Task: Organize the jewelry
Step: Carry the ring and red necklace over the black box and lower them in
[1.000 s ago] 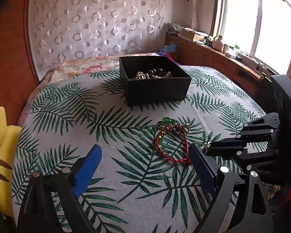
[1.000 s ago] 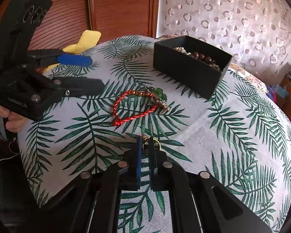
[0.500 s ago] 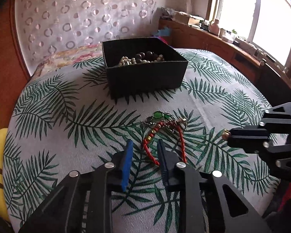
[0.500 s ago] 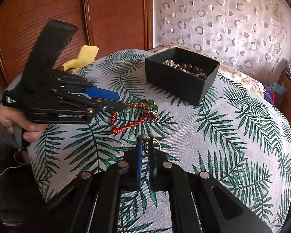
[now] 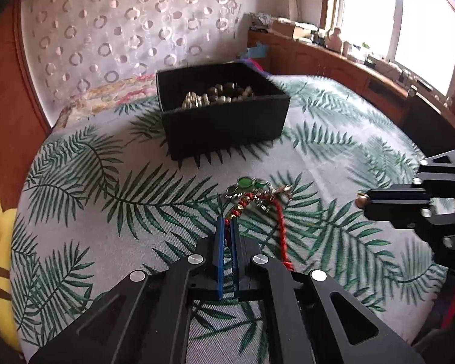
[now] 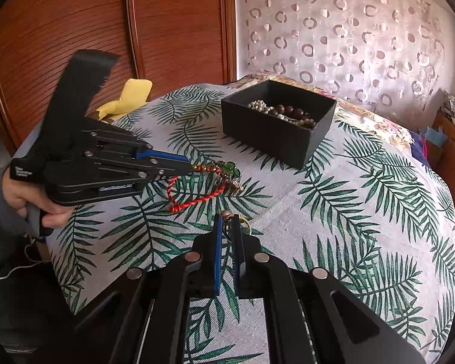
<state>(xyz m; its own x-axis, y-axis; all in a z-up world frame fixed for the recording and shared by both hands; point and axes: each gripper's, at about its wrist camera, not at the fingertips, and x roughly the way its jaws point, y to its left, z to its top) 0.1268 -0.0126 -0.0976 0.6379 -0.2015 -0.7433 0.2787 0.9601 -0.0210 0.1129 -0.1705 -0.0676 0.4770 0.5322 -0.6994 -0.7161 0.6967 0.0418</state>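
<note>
Red cord is what my left tongs (image 5: 227,227) have just closed on: the red bracelet (image 5: 280,227) sits pinched near its beaded end between the blue pads, while the rest of its loop trails on the leaf-print bedspread (image 5: 106,212). From the right wrist view I see the same grip from the side, the tips clamped on the beads and the cord curling below them. Tangled against the bracelet is a green-stoned piece (image 5: 247,183) with a bit of chain, touching it, so I judge it may drag along when I lift. My right tongs (image 6: 227,217) are shut on a small gold ring (image 6: 242,223), held just above the cloth. The black box (image 5: 221,112) stands farther back on the bed, well apart from both tongs, and already holds pearl-like beads and a dark wooden string. So some of the sorting looks done: two strands are in the box. What is left, as I judge it, is carrying the ring and the bracelet over and dropping them in, then coming back for the green piece if it stays behind.
</note>
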